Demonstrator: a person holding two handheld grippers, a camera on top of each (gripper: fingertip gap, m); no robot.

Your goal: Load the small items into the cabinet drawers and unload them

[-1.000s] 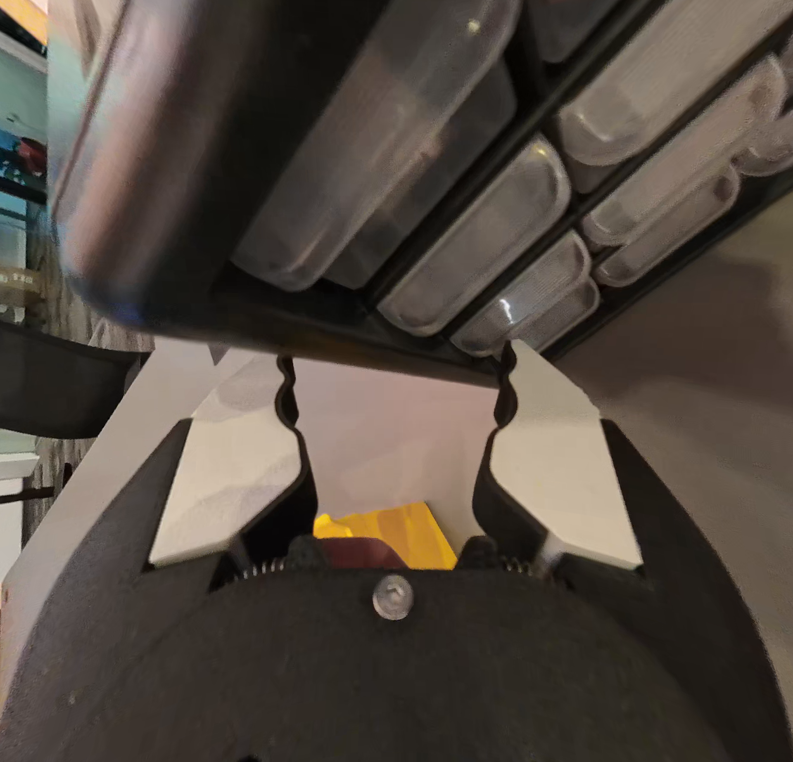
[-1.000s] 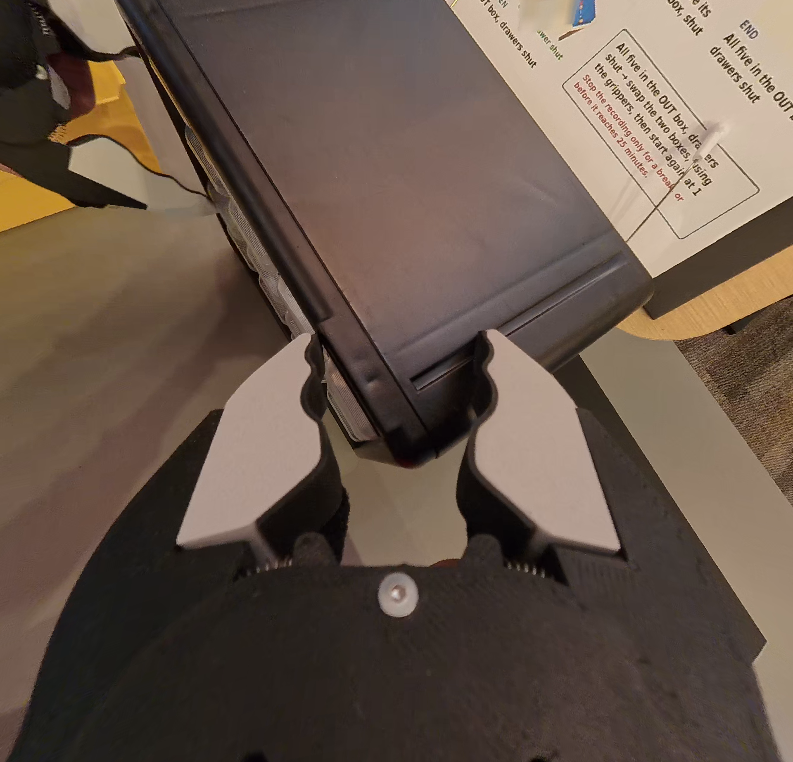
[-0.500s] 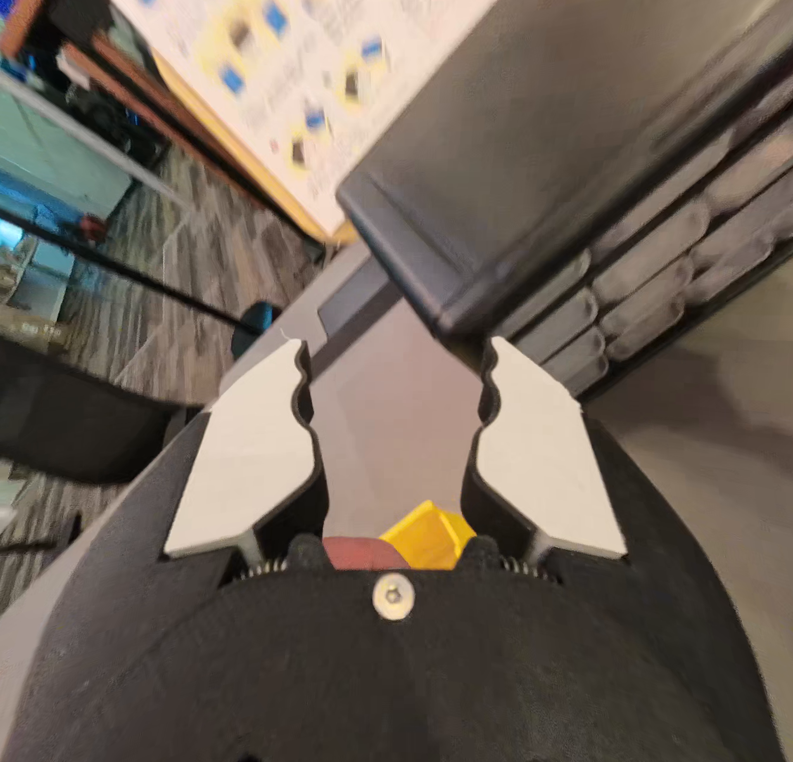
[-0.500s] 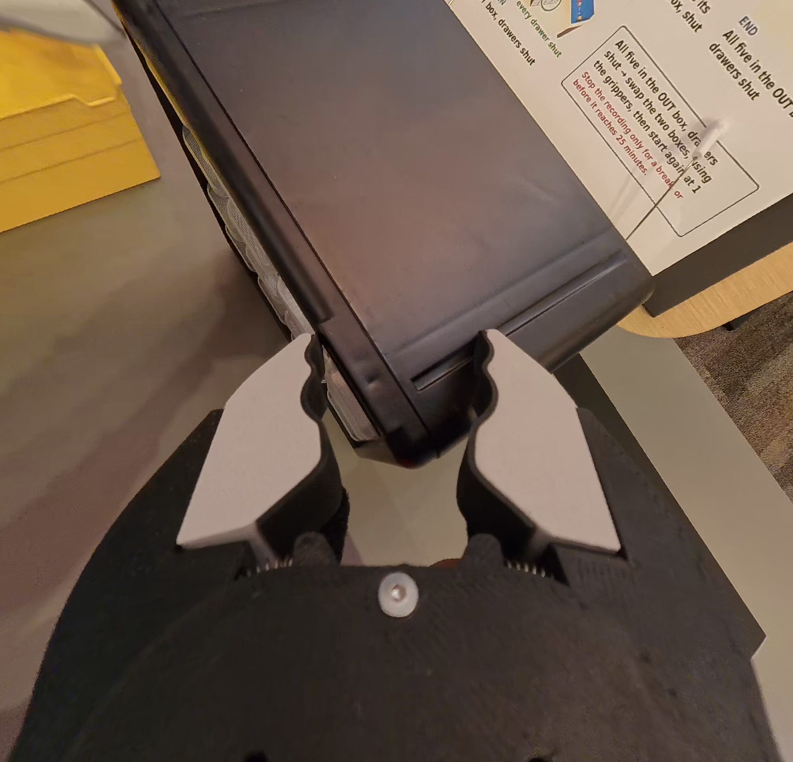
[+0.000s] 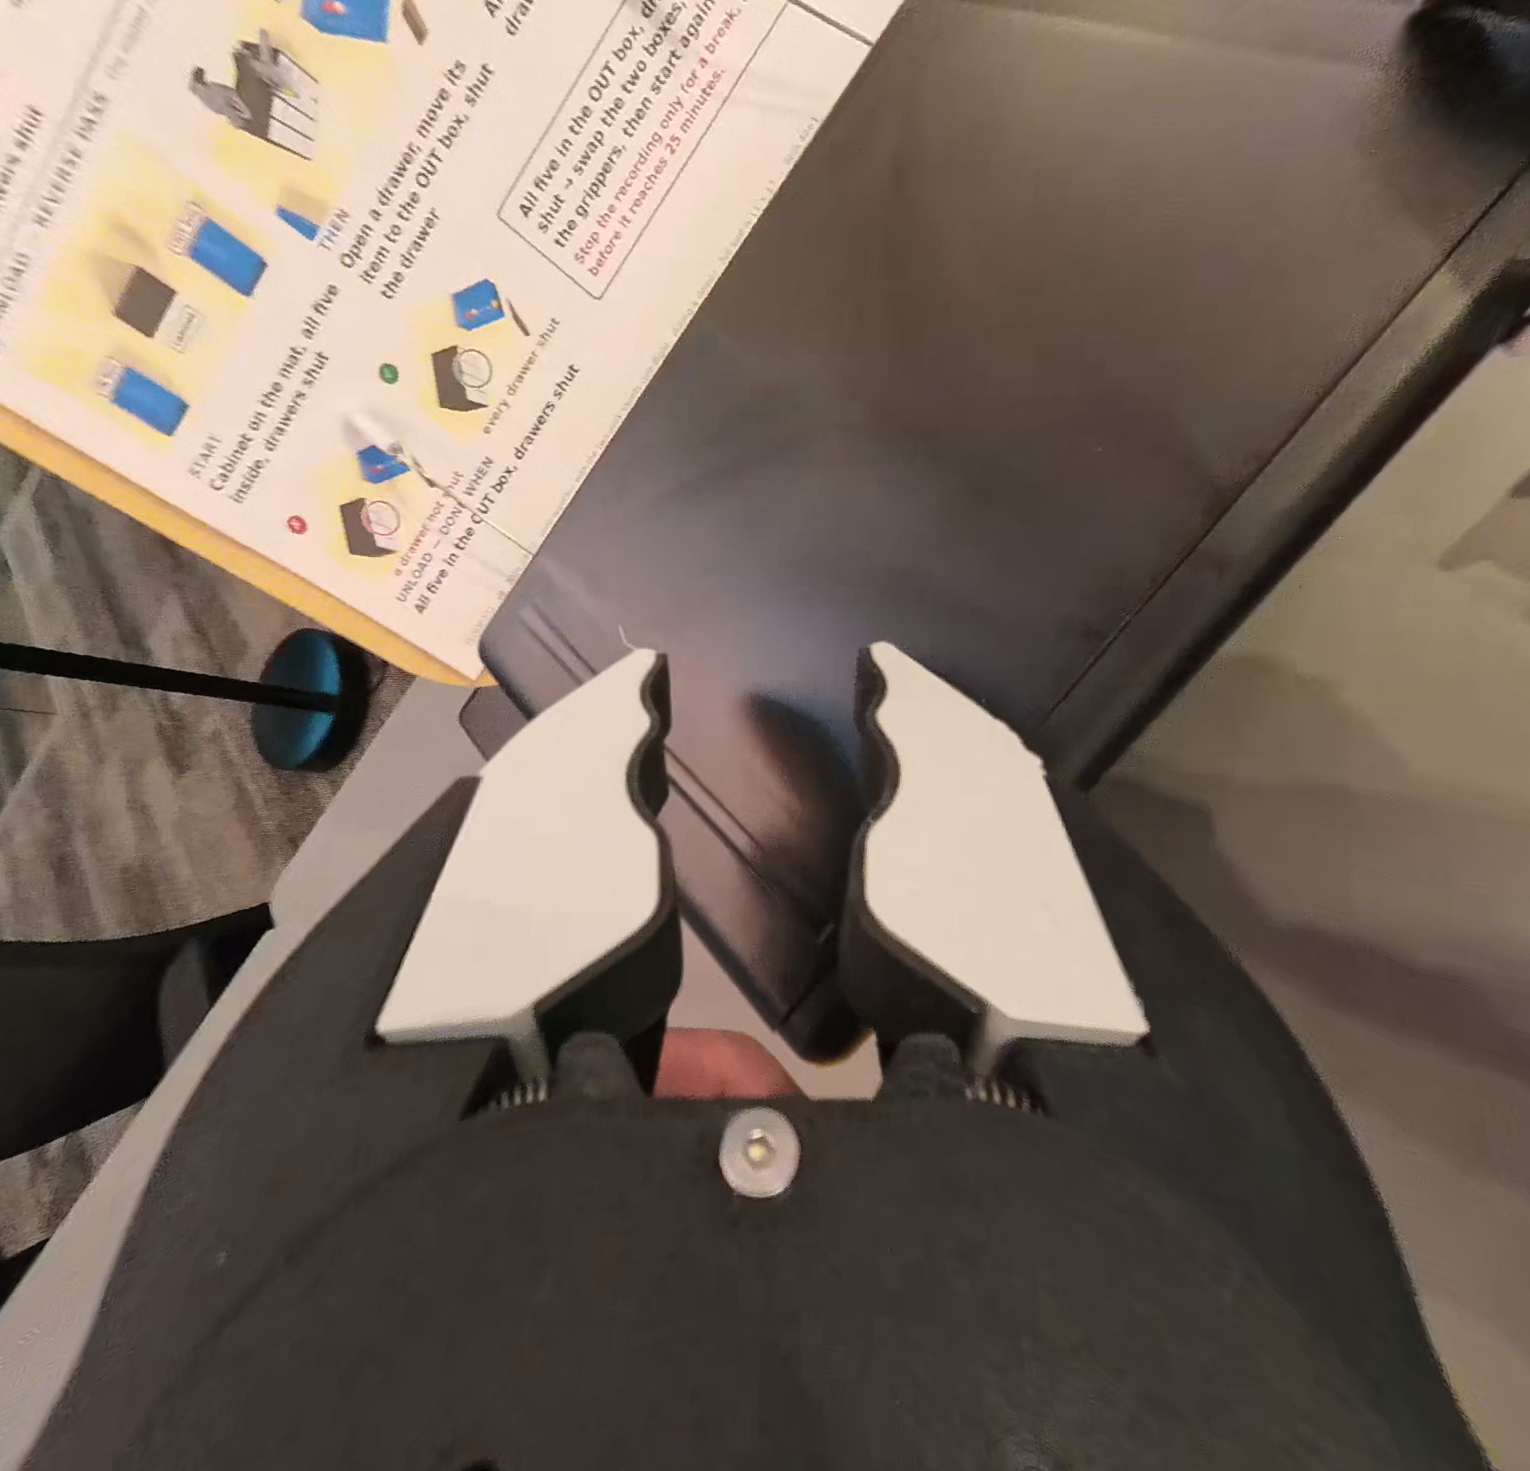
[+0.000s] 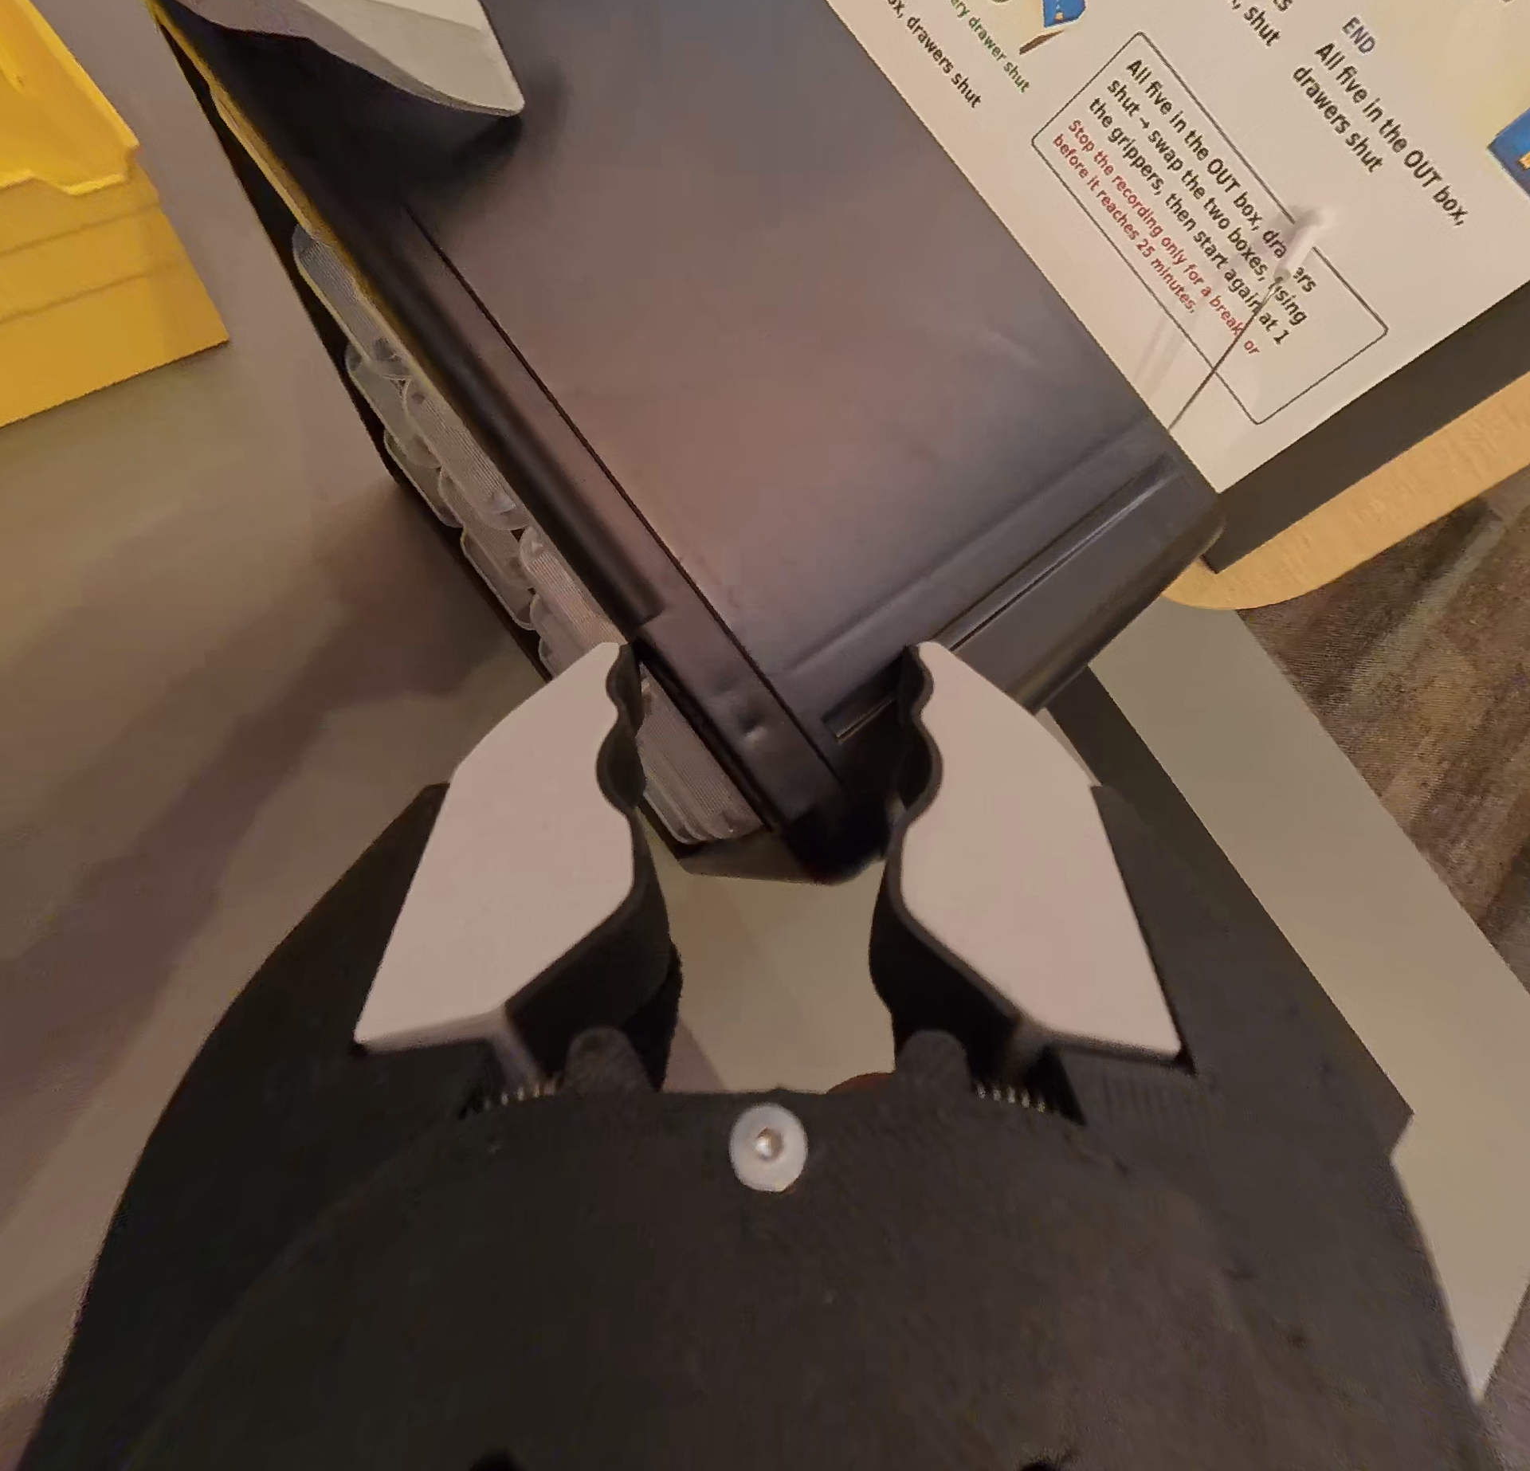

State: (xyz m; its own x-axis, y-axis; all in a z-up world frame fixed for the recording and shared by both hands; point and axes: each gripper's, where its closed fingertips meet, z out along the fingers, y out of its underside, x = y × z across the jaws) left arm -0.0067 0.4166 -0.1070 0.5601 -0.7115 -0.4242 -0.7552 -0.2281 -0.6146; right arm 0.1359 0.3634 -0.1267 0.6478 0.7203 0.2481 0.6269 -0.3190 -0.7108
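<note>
Left gripper (image 5: 762, 670): we see its jaws apart, straddling the near corner of the black cabinet (image 5: 1035, 355), the white fingers (image 5: 563, 835) over its top panel; whether they touch it we cannot tell. Right gripper (image 6: 770, 661): jaws also apart, set around the cabinet's other near corner, one finger at the drawer side, one at the end wall, not clamped as far as we can see. In the right wrist view the left gripper's white finger (image 6: 389, 32) shows far off, over the cabinet's far end. The cabinet stands on the grey table (image 6: 207, 603), with the clear ribbed drawers (image 6: 497, 520) all pushed in along its front. A yellow bin (image 6: 74, 214) sits on the table just beyond the drawer side, apart from the cabinet. Behind the cabinet lies a white instruction sheet (image 5: 348, 256) with black and red printed text, small blue and black box pictures, and a boxed note; we do not transcribe it. The sheet rests on a light wood board (image 6: 1325, 520). We see no brand mark on the cabinet. Patterned carpet (image 5: 108, 769) shows beyond the table edge, with a blue disc (image 5: 302, 698) on it.
</note>
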